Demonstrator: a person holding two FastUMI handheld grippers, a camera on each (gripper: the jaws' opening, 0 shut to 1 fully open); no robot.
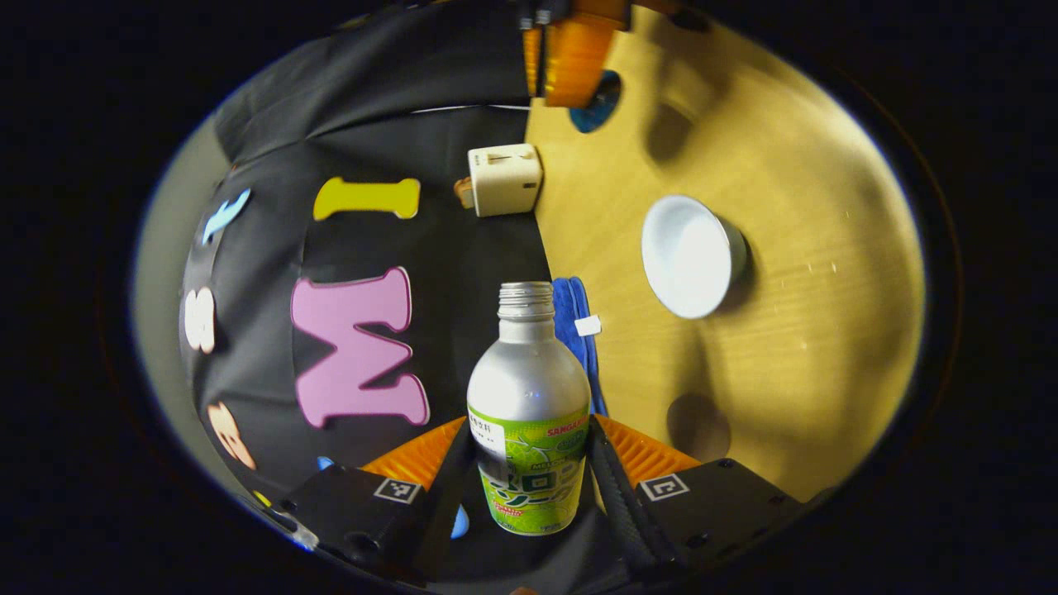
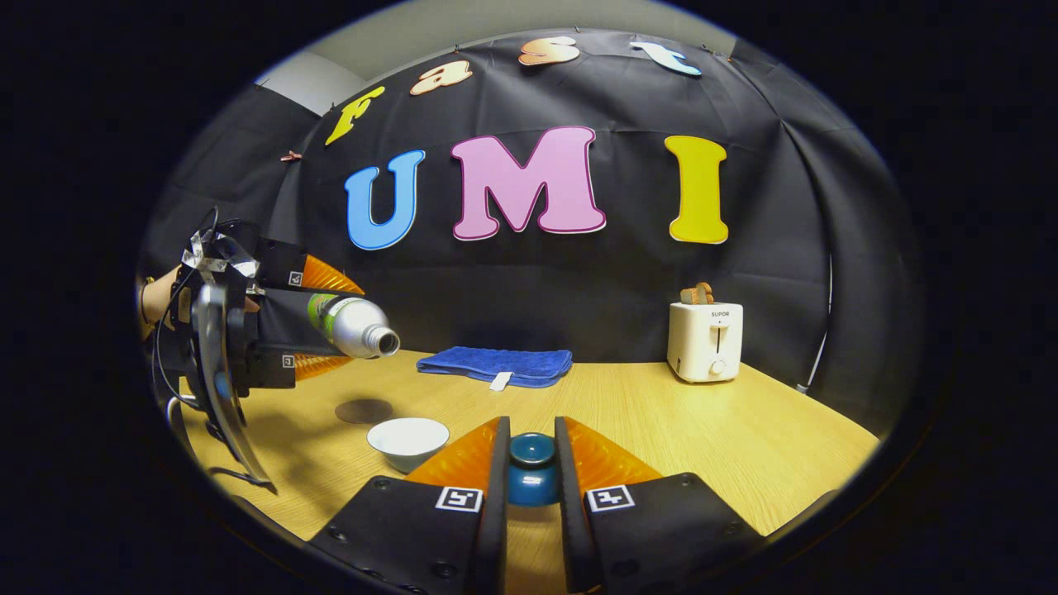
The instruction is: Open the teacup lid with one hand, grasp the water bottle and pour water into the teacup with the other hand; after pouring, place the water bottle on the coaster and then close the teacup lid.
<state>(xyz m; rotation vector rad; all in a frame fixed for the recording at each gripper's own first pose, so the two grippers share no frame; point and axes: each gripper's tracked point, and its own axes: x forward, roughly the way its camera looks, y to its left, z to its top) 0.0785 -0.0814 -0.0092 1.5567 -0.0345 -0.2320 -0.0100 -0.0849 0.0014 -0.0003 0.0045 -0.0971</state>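
Sideways, uncapped silver water bottle (image 1: 529,413) clamped in left gripper (image 1: 529,487); right gripper (image 2: 530,471) pinching blue teacup lid (image 2: 531,469).

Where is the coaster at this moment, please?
In the right gripper view the coaster lies flat on the table, left of centre, just behind the white cup and below the tipped bottle.
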